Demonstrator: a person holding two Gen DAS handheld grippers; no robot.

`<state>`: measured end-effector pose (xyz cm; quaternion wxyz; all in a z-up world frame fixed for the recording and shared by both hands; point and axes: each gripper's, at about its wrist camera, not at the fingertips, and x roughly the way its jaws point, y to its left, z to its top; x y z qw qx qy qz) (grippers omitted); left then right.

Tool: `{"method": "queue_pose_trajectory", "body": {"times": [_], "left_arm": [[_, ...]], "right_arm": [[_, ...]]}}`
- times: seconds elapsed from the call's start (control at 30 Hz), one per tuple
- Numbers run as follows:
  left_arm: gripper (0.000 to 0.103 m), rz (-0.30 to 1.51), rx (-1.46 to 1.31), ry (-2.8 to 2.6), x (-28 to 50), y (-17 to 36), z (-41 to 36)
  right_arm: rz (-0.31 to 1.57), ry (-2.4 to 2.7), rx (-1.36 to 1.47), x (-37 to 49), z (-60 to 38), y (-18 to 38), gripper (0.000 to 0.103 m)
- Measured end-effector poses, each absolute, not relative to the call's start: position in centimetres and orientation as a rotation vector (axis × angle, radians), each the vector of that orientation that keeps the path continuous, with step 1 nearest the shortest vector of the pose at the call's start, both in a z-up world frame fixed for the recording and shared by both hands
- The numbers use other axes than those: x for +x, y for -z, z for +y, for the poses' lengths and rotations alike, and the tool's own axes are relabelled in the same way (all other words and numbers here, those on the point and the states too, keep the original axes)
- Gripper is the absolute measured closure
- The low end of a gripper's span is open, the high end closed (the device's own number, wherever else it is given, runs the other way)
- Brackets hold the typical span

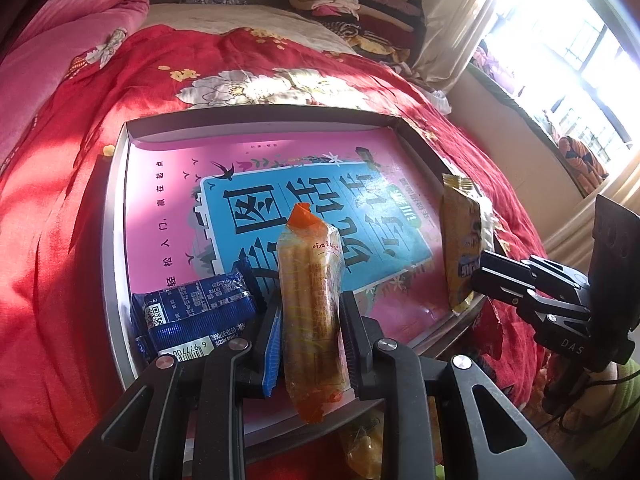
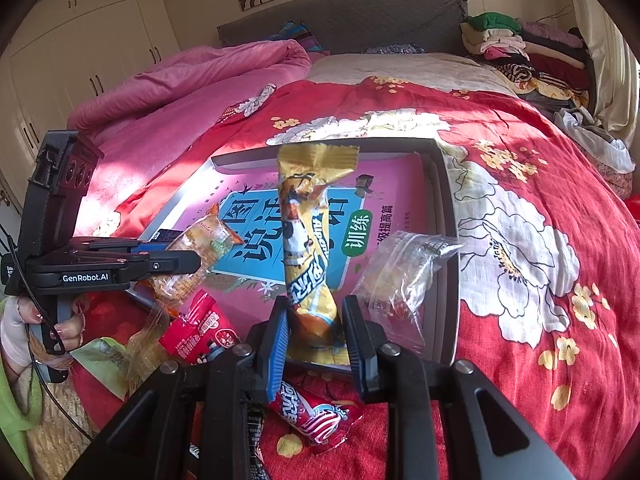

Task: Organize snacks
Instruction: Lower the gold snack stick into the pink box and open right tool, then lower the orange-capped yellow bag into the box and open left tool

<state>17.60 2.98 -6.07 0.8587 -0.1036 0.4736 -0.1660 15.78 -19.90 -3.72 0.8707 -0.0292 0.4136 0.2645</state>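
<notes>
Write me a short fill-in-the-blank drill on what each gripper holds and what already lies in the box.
1. The left gripper is shut on a clear snack pack with ____ ends.
2. The right gripper is shut on a long ____ snack pack.
3. In the grey box, beside the left gripper, lies a dark ____ packet.

Missing words: orange; yellow; blue

Orange-capped snack pack (image 1: pixel 312 312) is showing clear, glossy plastic film, crinkling at the ends. Yellow snack bar (image 2: pixel 310 248) is wearing shiny printed foil-like wrap — creased. Blue packet (image 1: pixel 196 312) is gleaming, smooth plastic. Tray (image 1: pixel 116 240) rim is looking matt grey, its pink book cover (image 1: pixel 280 208) reflecting as glossy paper. Red quilt (image 2: pixel 520 240) is reading as soft woven cloth — matt.
</notes>
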Motion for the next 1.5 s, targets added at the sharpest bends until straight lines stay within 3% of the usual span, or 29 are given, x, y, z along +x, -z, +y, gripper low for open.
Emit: {"method": "queue_pose_trajectory", "body": {"times": [0.73,1.5], "left_arm": [[0.074,0.992,-0.218,0.345,17.4,6.0,3.0],[0.05,0.948,-0.237,0.365,16.2,4.5,2.9]], "right_arm": [[0.85,-0.553,-0.053,15.5,-20.0,3.3,0.075],[0.837,-0.549,-0.039,15.4,-20.2,2.9,0.075]]}}
